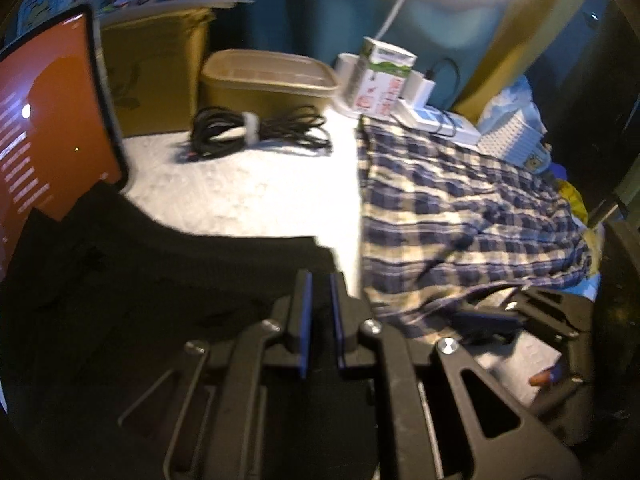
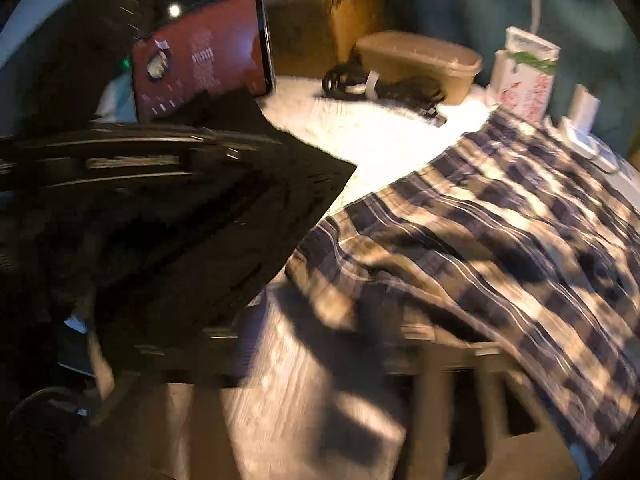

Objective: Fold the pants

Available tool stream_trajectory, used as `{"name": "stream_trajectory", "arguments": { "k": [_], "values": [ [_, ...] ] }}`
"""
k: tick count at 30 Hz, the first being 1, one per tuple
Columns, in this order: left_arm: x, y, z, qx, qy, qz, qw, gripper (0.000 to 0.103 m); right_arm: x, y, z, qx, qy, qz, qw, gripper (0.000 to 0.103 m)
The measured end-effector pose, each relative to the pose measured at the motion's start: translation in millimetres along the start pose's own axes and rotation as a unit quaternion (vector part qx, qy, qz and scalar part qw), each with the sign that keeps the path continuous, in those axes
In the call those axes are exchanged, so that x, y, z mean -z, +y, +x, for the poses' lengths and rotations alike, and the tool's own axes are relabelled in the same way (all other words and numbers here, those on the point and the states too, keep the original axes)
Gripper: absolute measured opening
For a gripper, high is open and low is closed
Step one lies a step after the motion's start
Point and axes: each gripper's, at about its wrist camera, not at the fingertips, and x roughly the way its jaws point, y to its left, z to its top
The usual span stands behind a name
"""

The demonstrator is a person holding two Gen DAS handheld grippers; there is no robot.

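- Left gripper (image 1: 320,320), nearest in the left wrist view: blue-padded fingers (image 1: 306,312) a narrow gap apart, nothing visibly between them, poised over the near right corner of a black garment (image 1: 160,300). Impossible to say whether a thin fold of black cloth sits in that gap.
- Right gripper (image 1: 492,316), seen from the left wrist view at the near right: black, at the near hem of the plaid pants (image 1: 460,208), apparently touching the fabric. Fingertips hidden among cloth, so open or closed cannot be told. Own camera badly smeared by motion; no help.
- Plaid pants: blue and cream check, spread on the right half of the white bed surface (image 1: 248,184), running from the near edge to the far clutter, rumpled rather than flat.
- Black garment: on the left, just beside the pants, a strip of white between them.
- Tablet (image 1: 56,128) with a red screen, propped at the far left edge of the black garment.
- Further off: coiled black cable (image 1: 256,130), tan lidded box (image 1: 268,80), white carton (image 1: 380,80).
- Risks, as judgement: a pinch on only the top layer at the hem would leave the lower layer behind and skew the fold; wrinkles already present could be creased in; a wide sweep could catch the black garment or knock the tablet, cable or carton.
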Motion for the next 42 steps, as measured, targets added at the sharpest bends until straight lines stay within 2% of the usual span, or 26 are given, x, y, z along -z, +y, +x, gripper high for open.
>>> {"name": "stream_trajectory", "arguments": {
  "k": [4,7,10,13,17,22,24,26,28,29,30,31,35,42],
  "values": [
    [-6.4,-28.8,1.0,0.018,-0.011,0.026,0.9994,0.010,27.0,-26.9,-46.4,0.051,-0.024,0.040,0.998,0.071],
    [-9.2,-59.5,9.8,0.038,-0.008,0.065,0.9972,0.010,52.9,-60.4,-79.5,0.137,-0.039,0.062,0.988,0.071],
    [-5.2,-89.2,26.2,0.058,0.015,0.100,0.9932,0.010,74.5,-85.3,-82.2,0.177,-0.012,0.060,0.982,0.070],
    [1.3,-114.2,44.1,0.073,0.040,0.127,0.9884,0.010,89.1,-93.7,-72.2,0.189,0.004,0.044,0.981,0.060],
    [7.0,-129.7,50.5,0.072,0.056,0.138,0.9863,0.010,88.5,-85.6,-80.6,0.155,-0.026,0.058,0.986,0.058],
    [3.4,-119.2,42.7,0.055,0.051,0.124,0.9894,0.010,72.7,-57.3,-76.1,0.098,-0.041,0.041,0.993,0.051],
    [2.5,-111.7,36.8,0.049,0.044,0.117,0.9909,0.010,67.5,-50.4,-63.8,0.087,-0.032,0.037,0.995,0.039],
    [2.7,-100.3,27.7,0.042,0.037,0.107,0.9926,0.010,62.8,-44.2,-46.9,0.084,-0.020,0.030,0.996,0.037],
    [3.3,-90.7,21.9,0.035,0.035,0.098,0.9939,0.010,58.9,-44.4,-36.1,0.102,-0.014,0.028,0.994,0.037],
    [3.8,-86.7,20.1,0.033,0.033,0.094,0.9944,0.010,57.9,-46.3,-29.9,0.116,-0.012,0.029,0.993,0.034],
    [4.5,-82.9,18.2,0.031,0.033,0.090,0.9949,0.010,58.4,-48.0,-28.3,0.123,-0.013,0.031,0.992,0.013],
    [5.2,-78.1,16.0,0.028,0.031,0.086,0.9954,0.010,60.2,-50.8,-29.1,0.129,-0.014,0.037,0.991,0.007],
    [7.2,-70.5,10.6,0.029,0.025,0.080,0.9960,0.010,73.1,-48.5,-39.0,0.113,-0.010,0.049,0.992,0.006],
    [7.0,-86.3,19.6,0.052,0.033,0.103,0.9929,0.010,100.4,-40.9,-59.1,0.128,-0.018,0.084,0.988,0.006]
  ]
}}
